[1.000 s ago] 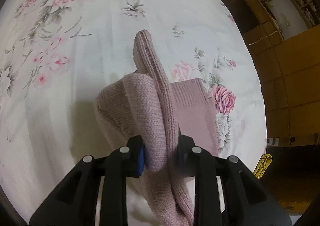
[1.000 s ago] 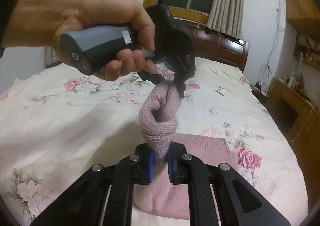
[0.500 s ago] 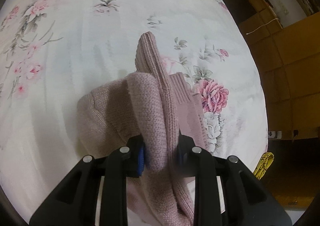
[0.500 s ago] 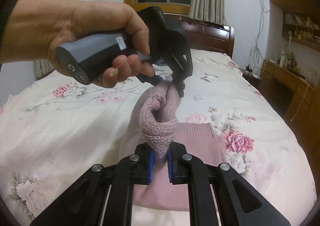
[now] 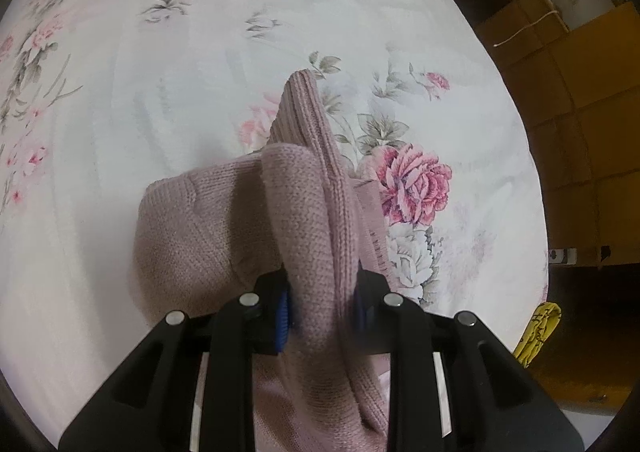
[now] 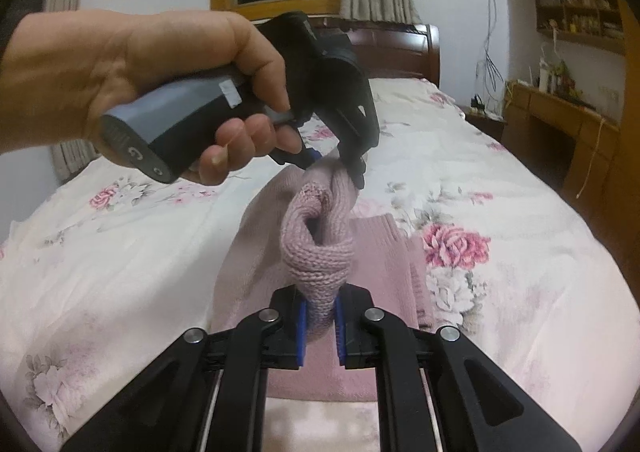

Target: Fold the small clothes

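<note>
A: Knitwear (image 5: 192, 236), mauve, lower centre of the left wrist frame, partly spread on the floral bed (image 5: 160, 71), partly lifted.

B: Gripped how?

A: Pinched at both ends. Left gripper (image 5: 320, 312) clamped onto a raised fold at bottom centre, blue pads pressed into the knit. Right gripper (image 6: 320, 324) likewise clamped, at the bottom centre of its own frame, on a bunched roll of the same garment.

B: And the other tool, upper middle of the right wrist frame?

A: Same left gripper, seen from outside, held in a hand (image 6: 140, 83) at upper left, biting the far end of that roll.

B: Progress?

A: Probably mid-fold. Lower part with the ribbed hem (image 6: 380, 252) laid flat on the bed, right of centre; lifted edge not yet brought over and set down.

B: Left to do?

A: Likely carrying the edge across, lowering, releasing, then smoothing. Hard to judge further; garment type unclear.
</note>
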